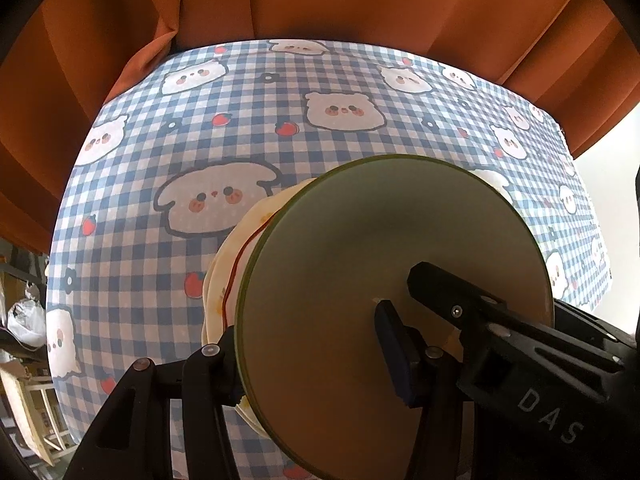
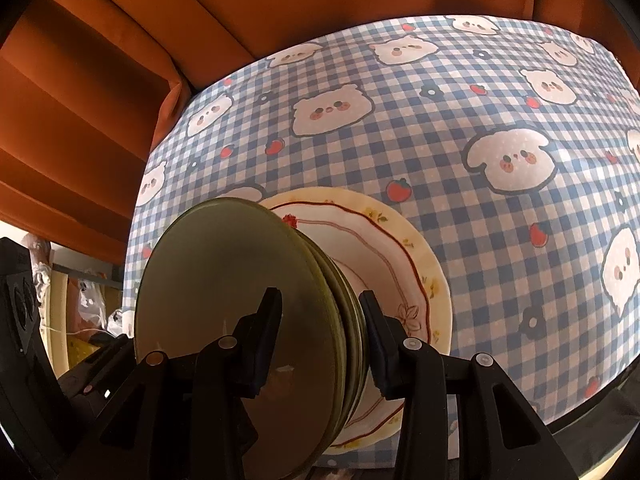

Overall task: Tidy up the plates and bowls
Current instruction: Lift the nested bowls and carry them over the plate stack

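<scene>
Both grippers clamped one stack held on edge: green plates (image 2: 240, 300) against a cream floral plate (image 2: 400, 280). The right gripper (image 2: 320, 340) pinched only the green ones. The left gripper (image 1: 312, 364) pinched the whole stack, above the checked tablecloth (image 1: 200, 120), at 5 o'clock in its view.

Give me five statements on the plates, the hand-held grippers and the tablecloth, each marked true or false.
1. The right hand-held gripper clamps a stack of round olive-green plates by its edge. True.
2. The stack of olive-green plates lies flat on the table. False: it stands on edge, tilted up between the fingers.
3. A cream plate with a red wavy line and small flowers sits behind the green stack. True.
4. The tablecloth is plain white. False: it is blue-and-white checked, printed with cartoon animals and strawberries.
5. The left hand-held gripper is empty. False: the plates sit between its fingers, one finger lying against the green face.
</scene>
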A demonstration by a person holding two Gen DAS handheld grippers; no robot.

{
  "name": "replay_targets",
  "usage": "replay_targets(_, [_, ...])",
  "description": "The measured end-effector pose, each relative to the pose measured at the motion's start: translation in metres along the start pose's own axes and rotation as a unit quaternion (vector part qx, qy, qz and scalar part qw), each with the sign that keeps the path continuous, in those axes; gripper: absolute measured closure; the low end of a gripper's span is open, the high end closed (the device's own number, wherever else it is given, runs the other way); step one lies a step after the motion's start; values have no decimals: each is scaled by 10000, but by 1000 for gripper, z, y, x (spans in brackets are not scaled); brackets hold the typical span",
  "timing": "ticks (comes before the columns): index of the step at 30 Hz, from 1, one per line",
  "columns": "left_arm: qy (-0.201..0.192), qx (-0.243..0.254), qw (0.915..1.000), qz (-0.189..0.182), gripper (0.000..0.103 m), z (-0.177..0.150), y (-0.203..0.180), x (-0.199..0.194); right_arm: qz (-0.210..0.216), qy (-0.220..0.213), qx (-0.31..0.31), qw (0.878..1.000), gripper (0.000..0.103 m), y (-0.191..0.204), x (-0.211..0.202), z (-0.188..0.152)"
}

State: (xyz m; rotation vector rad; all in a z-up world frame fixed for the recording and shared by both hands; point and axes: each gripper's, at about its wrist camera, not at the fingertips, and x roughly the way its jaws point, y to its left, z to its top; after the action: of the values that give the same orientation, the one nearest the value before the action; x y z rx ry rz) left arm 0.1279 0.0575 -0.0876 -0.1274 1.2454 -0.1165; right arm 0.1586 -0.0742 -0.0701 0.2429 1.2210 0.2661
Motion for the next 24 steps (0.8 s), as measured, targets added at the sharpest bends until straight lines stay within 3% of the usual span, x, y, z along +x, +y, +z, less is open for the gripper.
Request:
replay_targets(12, [-234, 190, 9993, -201, 49, -4, 4, -2, -353, -163, -65, 9992, 60, 5, 1, -3])
replay_targets(22, [-529, 398, 9978, 62, 37, -16, 4, -9, -554, -170, -11, 9983, 59, 9, 0, -13])
replay_targets(24, [-639, 300, 9974, 134, 34, -19, 6, -14, -585, -258, -88, 9979, 51, 11, -4, -16])
